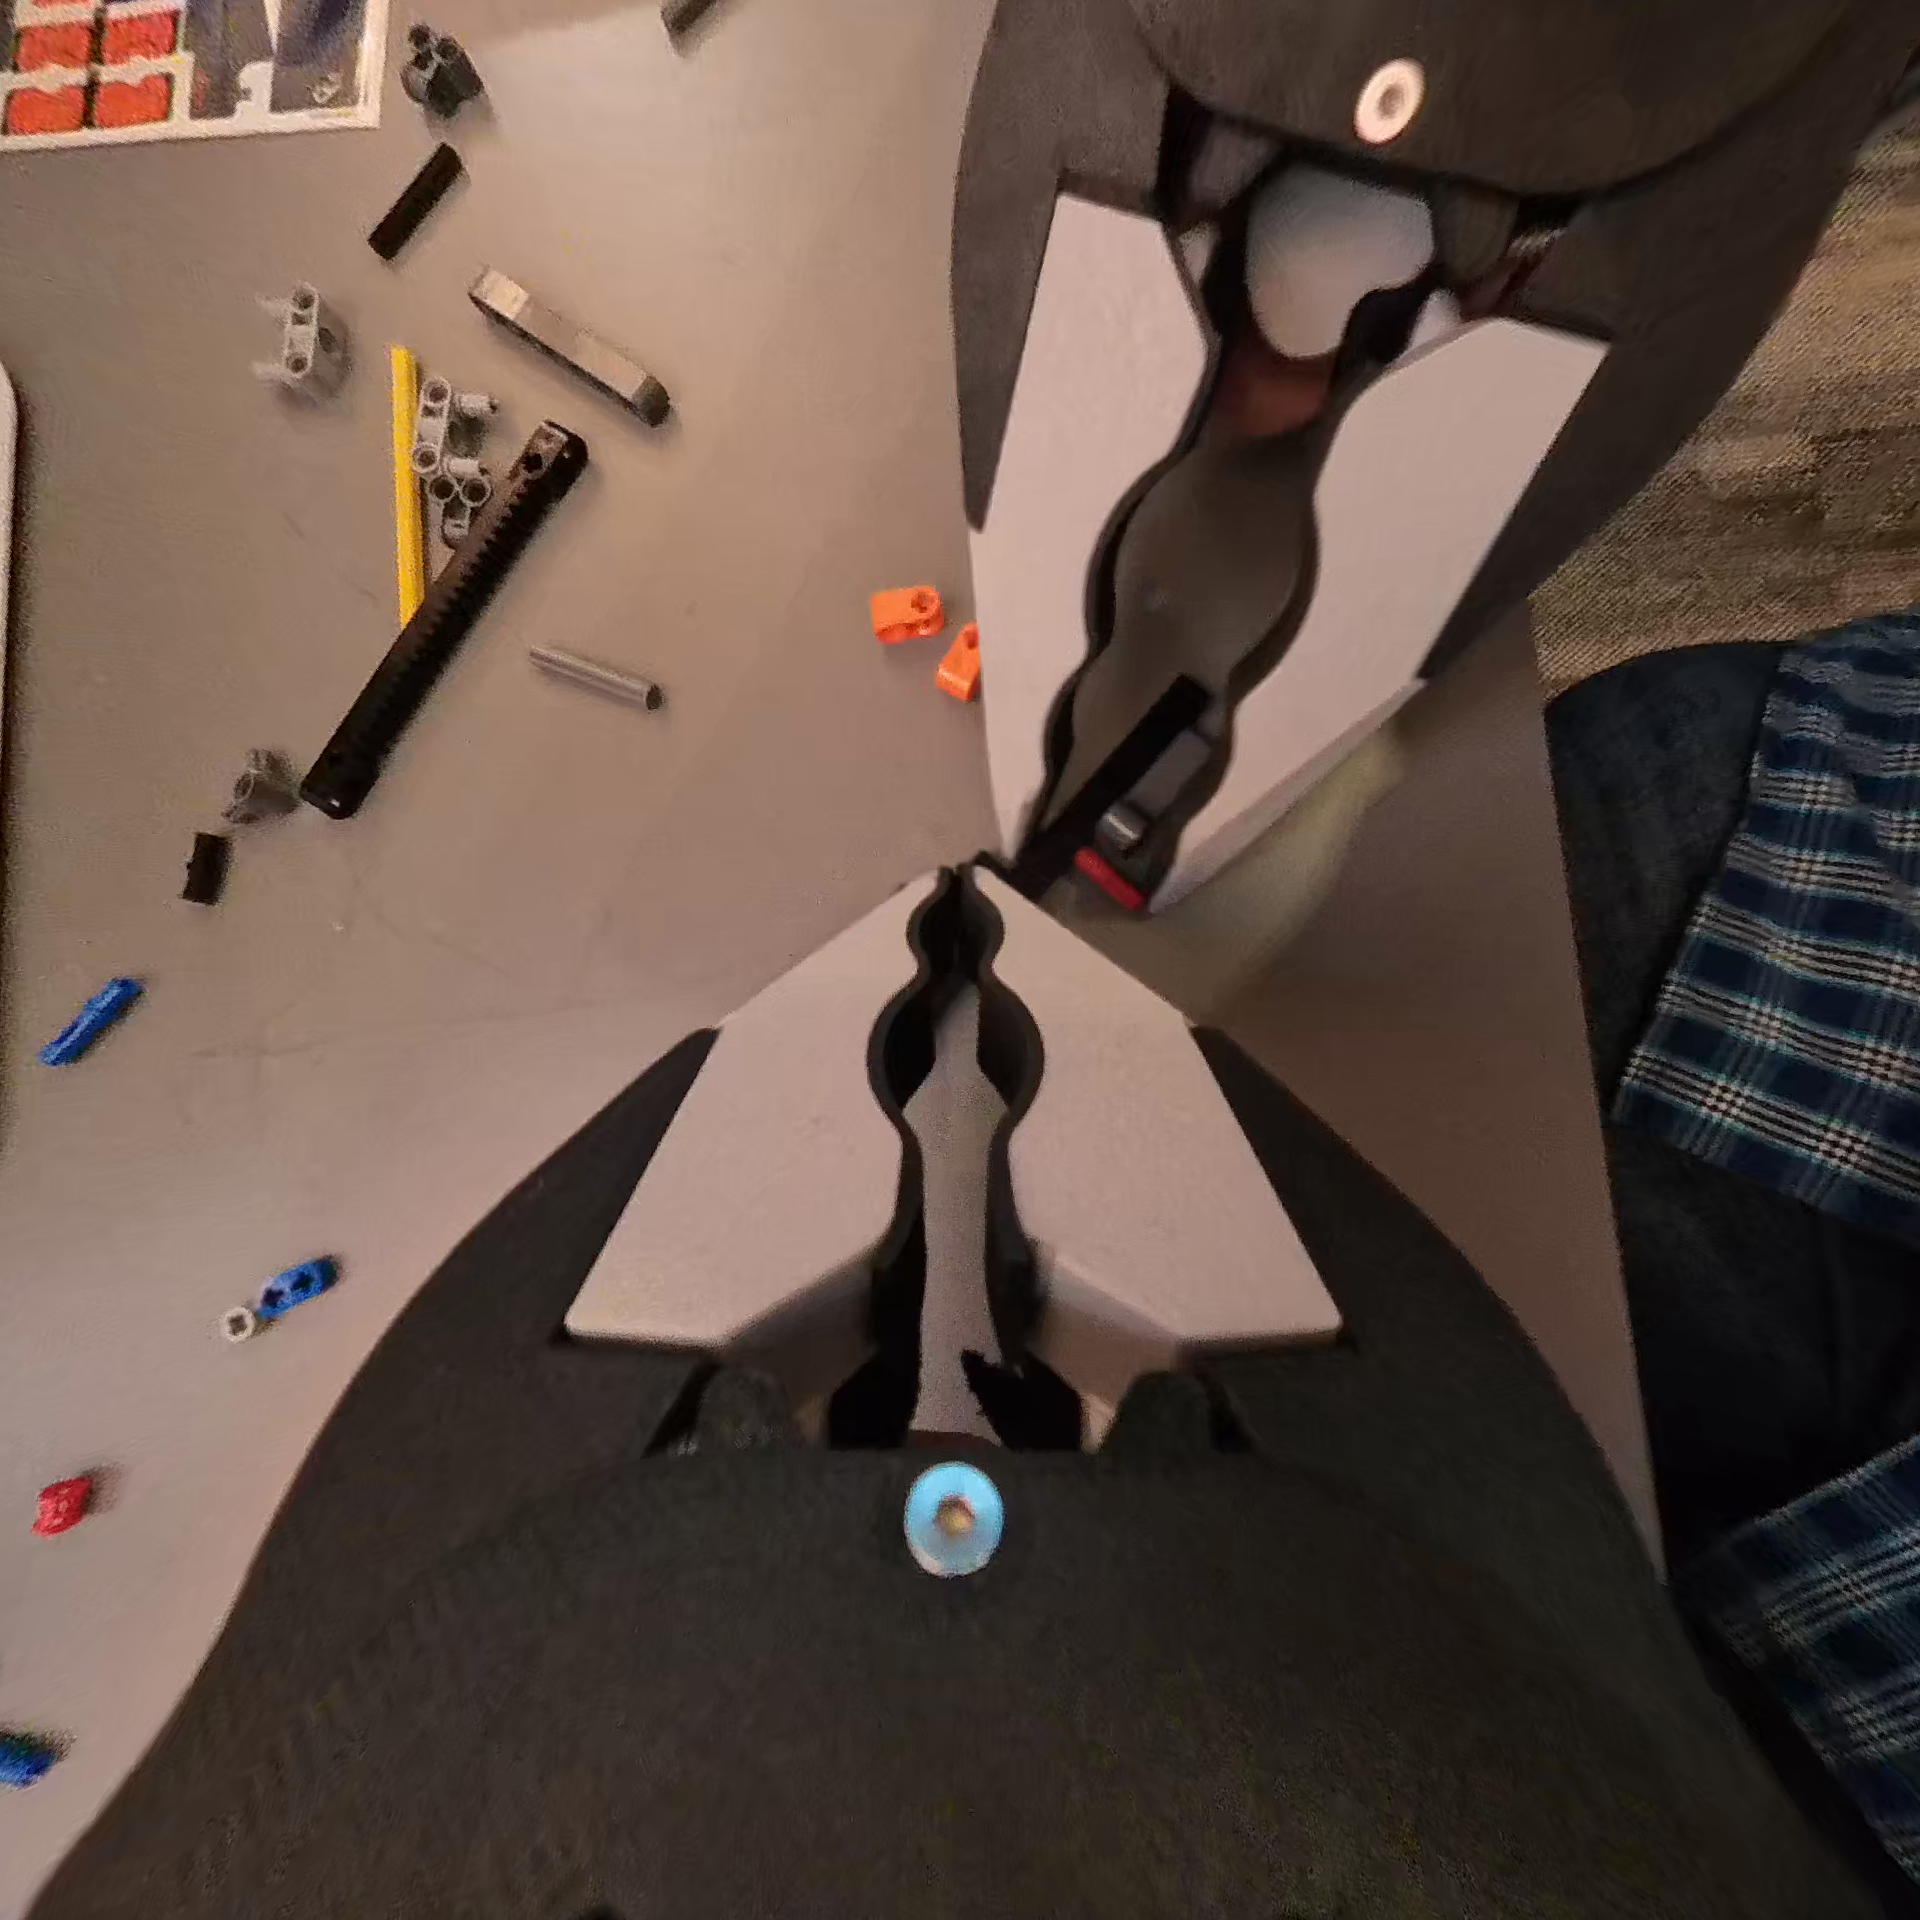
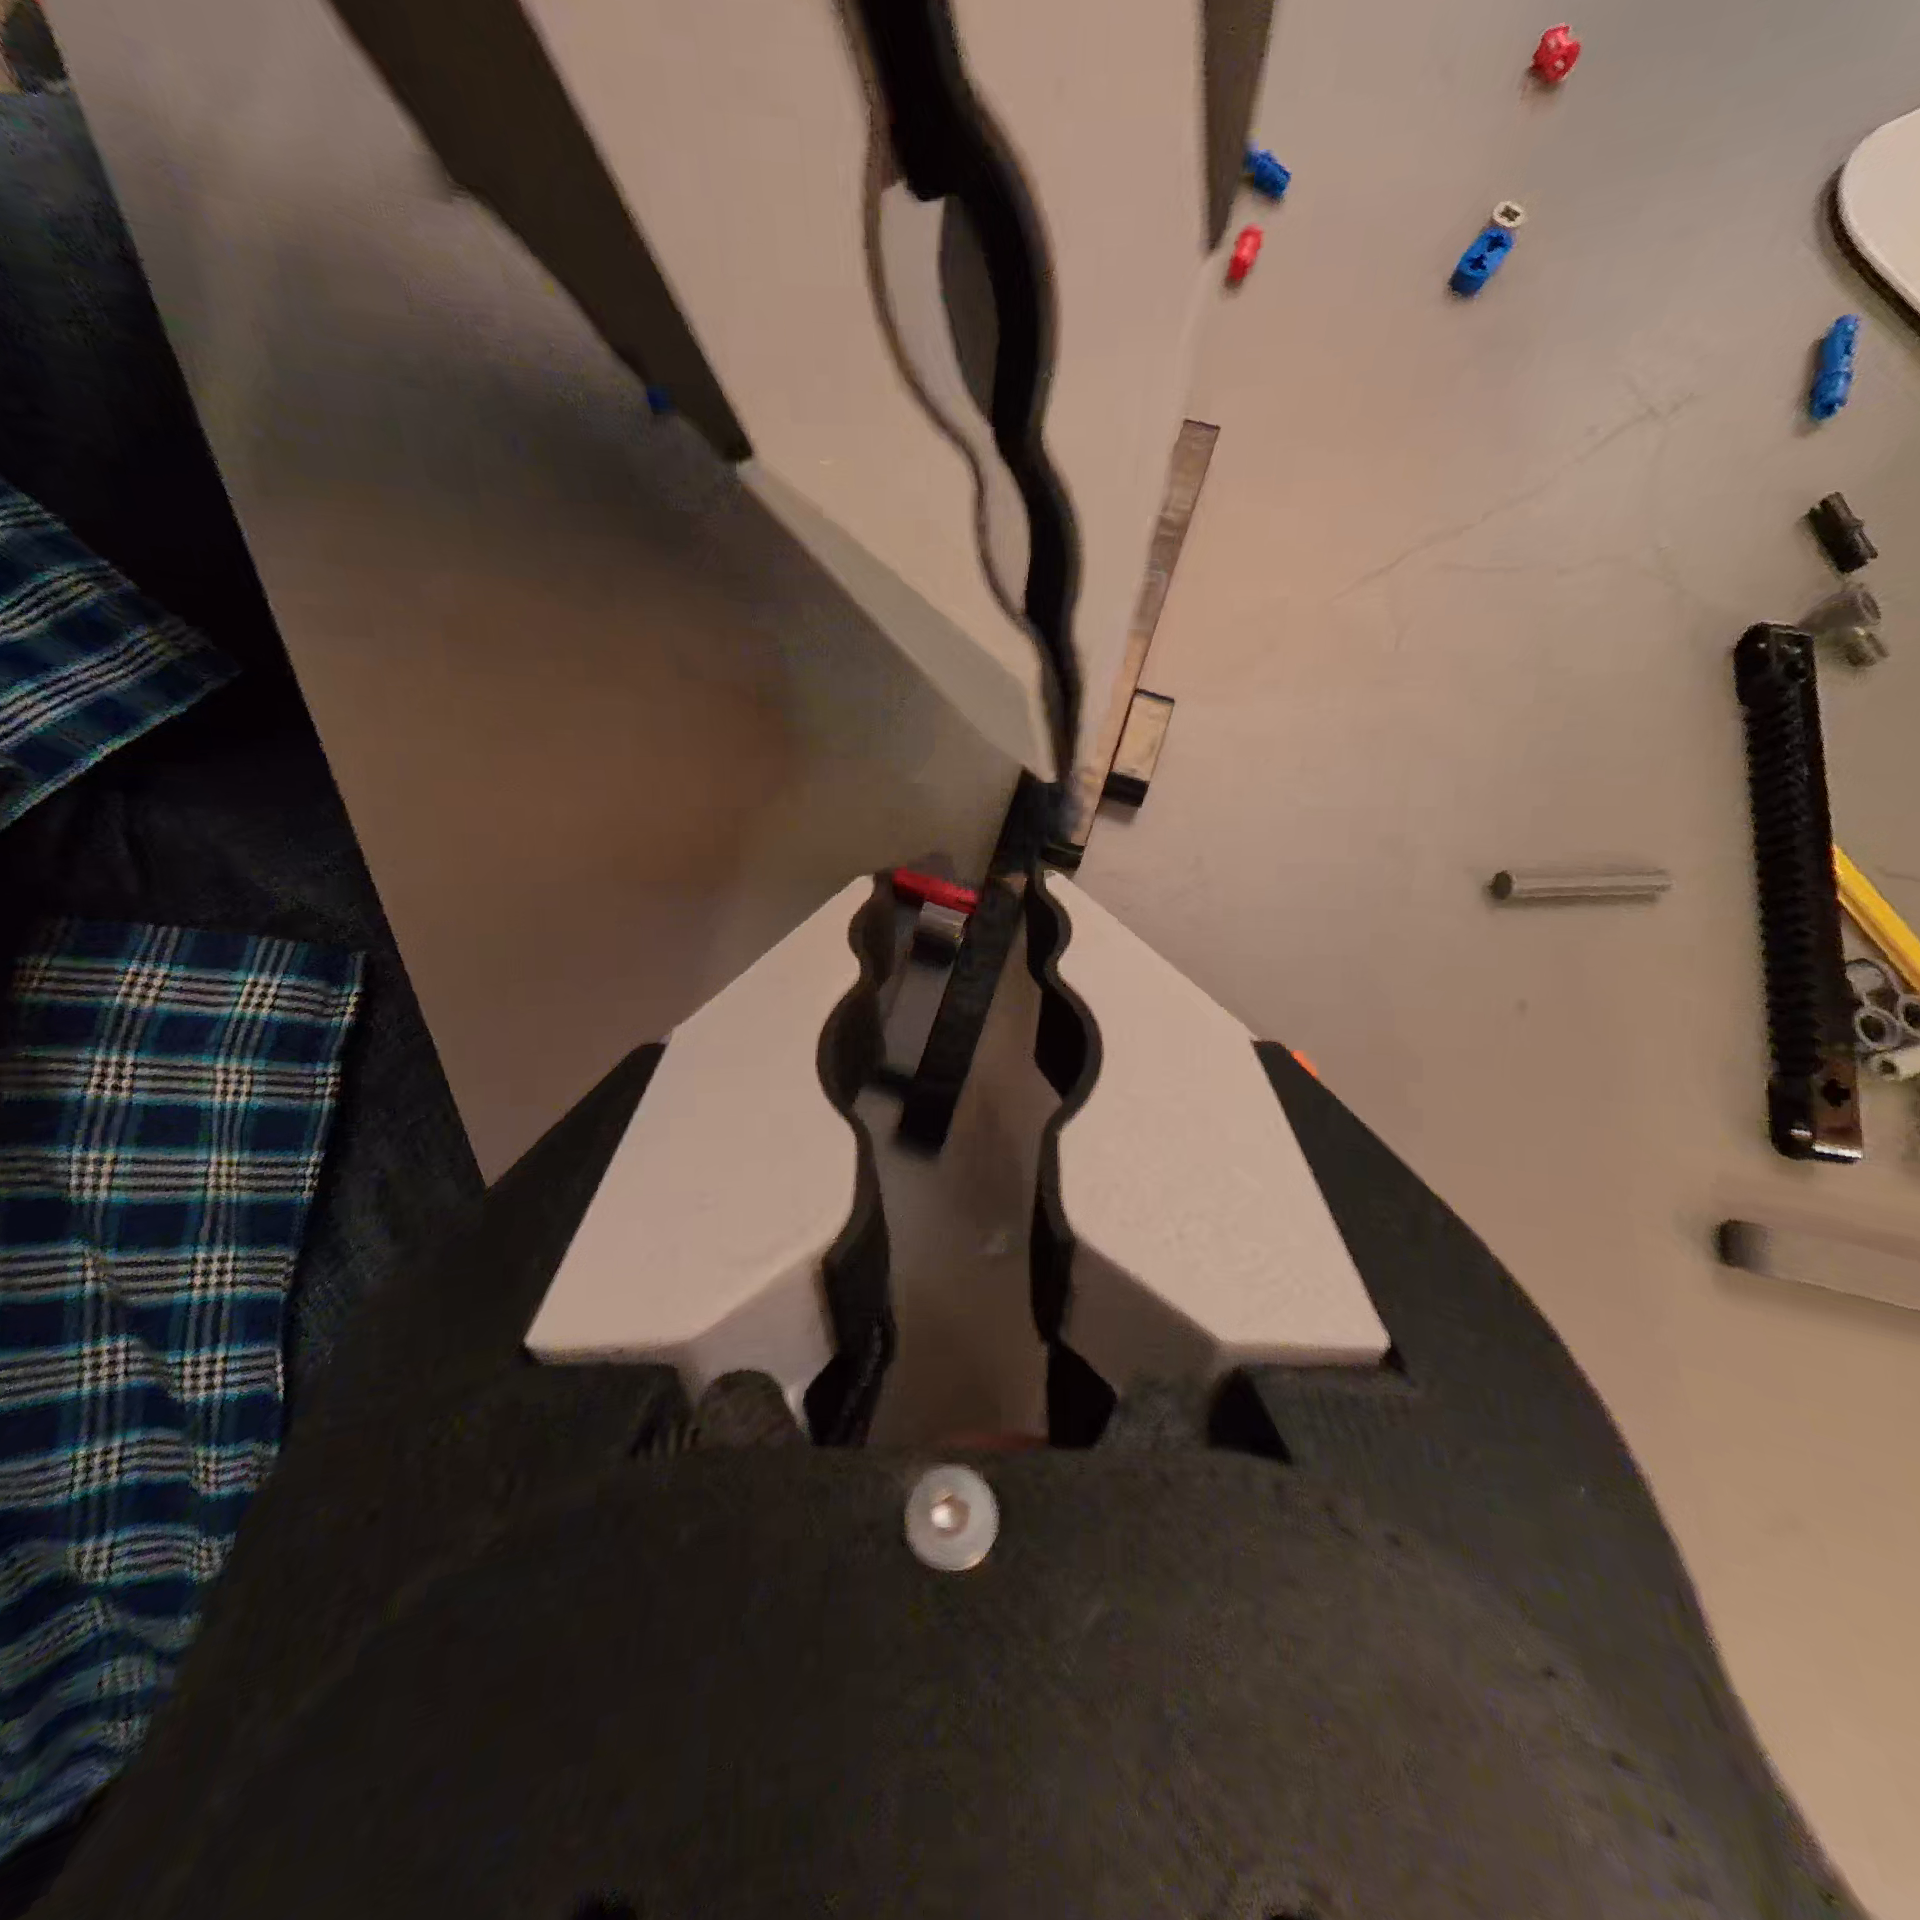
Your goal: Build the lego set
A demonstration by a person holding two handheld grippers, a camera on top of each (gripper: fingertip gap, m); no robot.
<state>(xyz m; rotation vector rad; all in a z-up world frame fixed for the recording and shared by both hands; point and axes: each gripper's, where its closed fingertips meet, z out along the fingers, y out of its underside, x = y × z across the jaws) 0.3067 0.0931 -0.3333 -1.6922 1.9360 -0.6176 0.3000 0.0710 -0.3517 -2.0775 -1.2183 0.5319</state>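
My right gripper [image 2: 956, 885] is shut on a small assembly: a black toothed beam [image 2: 961, 1018] with a red piece [image 2: 928, 886] and a grey piece on it. In the left wrist view the right gripper [image 1: 1086, 868] comes in from the top and the black beam [image 1: 1127, 774] shows between its fingers, above the table. My left gripper [image 1: 961, 883] has its jaws together, tips right at the beam's free end. In the right wrist view the left gripper [image 2: 1049, 792] comes down from above onto that end. I cannot tell whether it pinches a small part.
Loose parts lie on the grey table [image 1: 675, 935]: a black gear rack [image 1: 447, 623], yellow axle [image 1: 407, 488], grey connectors [image 1: 452, 457], grey beam [image 1: 566, 343], grey axle [image 1: 594, 677], orange connectors [image 1: 907, 613], blue pins [image 1: 91, 1020]. An instruction sheet [image 1: 187, 62] lies far left. A person's plaid clothing [image 1: 1787, 935] lies beyond the table edge. My two grippers' fingertips are within a few centimetres of each other.
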